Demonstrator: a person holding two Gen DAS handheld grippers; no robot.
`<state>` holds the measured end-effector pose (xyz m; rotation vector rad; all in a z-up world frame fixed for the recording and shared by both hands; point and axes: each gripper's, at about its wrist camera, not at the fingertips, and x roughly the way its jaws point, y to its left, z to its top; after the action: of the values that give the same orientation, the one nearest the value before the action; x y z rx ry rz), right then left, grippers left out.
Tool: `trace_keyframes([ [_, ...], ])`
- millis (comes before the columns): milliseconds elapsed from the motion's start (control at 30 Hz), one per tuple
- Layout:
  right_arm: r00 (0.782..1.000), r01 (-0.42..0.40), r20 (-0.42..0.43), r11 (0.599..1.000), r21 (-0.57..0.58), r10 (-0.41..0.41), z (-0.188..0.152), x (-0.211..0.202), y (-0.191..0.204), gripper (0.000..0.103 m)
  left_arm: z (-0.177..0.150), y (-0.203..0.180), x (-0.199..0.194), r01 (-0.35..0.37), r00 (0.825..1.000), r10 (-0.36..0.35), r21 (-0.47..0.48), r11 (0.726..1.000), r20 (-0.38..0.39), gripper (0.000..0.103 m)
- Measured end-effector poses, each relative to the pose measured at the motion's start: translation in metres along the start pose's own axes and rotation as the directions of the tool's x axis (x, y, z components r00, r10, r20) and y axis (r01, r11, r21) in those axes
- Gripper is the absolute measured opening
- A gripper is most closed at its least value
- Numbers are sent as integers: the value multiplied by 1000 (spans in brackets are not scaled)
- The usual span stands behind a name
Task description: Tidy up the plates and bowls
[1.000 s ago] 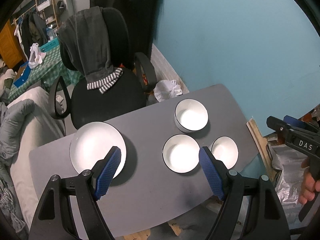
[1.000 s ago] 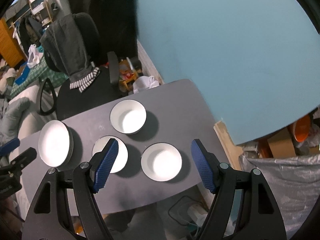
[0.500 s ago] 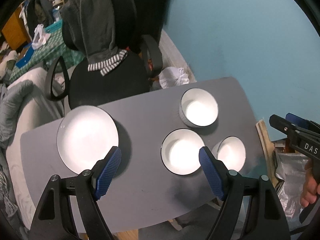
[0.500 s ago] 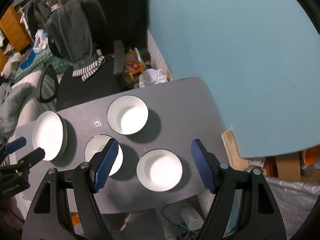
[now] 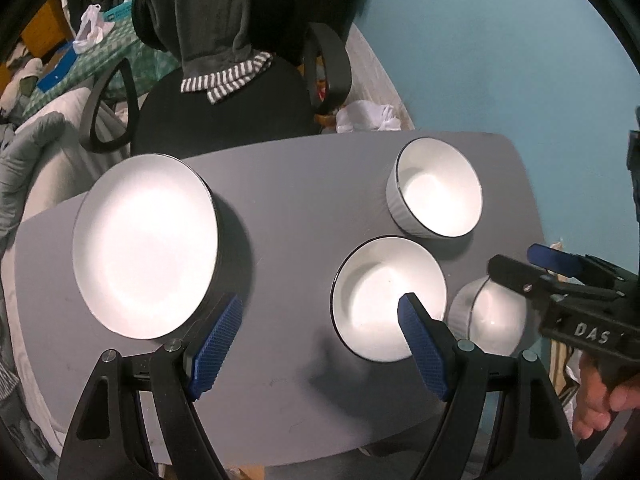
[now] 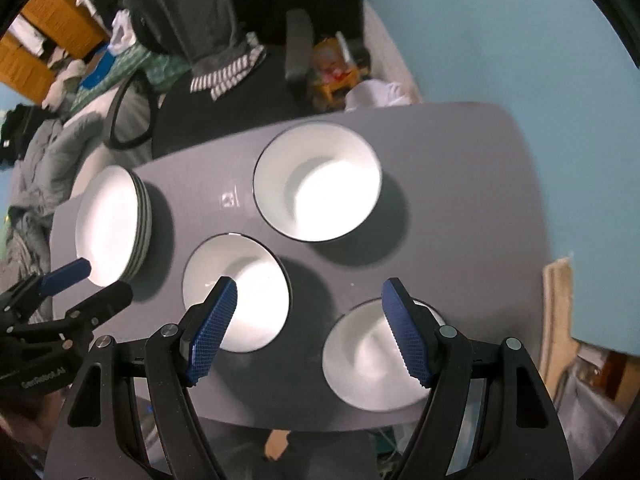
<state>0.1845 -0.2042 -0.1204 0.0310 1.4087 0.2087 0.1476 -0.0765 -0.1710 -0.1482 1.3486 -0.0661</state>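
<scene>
Your right gripper [image 6: 308, 332]: fingers apart, empty | near bowl [image 6: 376, 360] under its right finger, nearest | your left gripper [image 5: 320, 344]: apart, empty | plate stack [image 5: 146, 244] beyond its left finger

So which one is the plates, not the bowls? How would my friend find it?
Start at the grey table by the blue wall. Three white bowls cluster near the wall; the plate stack sits alone at the other end, nearest the black office chair. It is the widest, flattest white thing, with several rims layered.
</scene>
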Motion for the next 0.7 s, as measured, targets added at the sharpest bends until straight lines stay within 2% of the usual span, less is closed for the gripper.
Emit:
trace_keyframes([
  [367,996,-20,-84,996,-89,12,5,47,5,74,1,-2,54,-86,994,87,28,996,-60,81],
  [633,993,-6,-121,989,-151,-12,0,67,13,74,-3,-1,73,-97,990,98,11,995,-103,81],
  [700,992,4,-126,986,-169,-26,-1,73,15,70,-4,0,77,-93,990,92,-2,996,-107,81],
])
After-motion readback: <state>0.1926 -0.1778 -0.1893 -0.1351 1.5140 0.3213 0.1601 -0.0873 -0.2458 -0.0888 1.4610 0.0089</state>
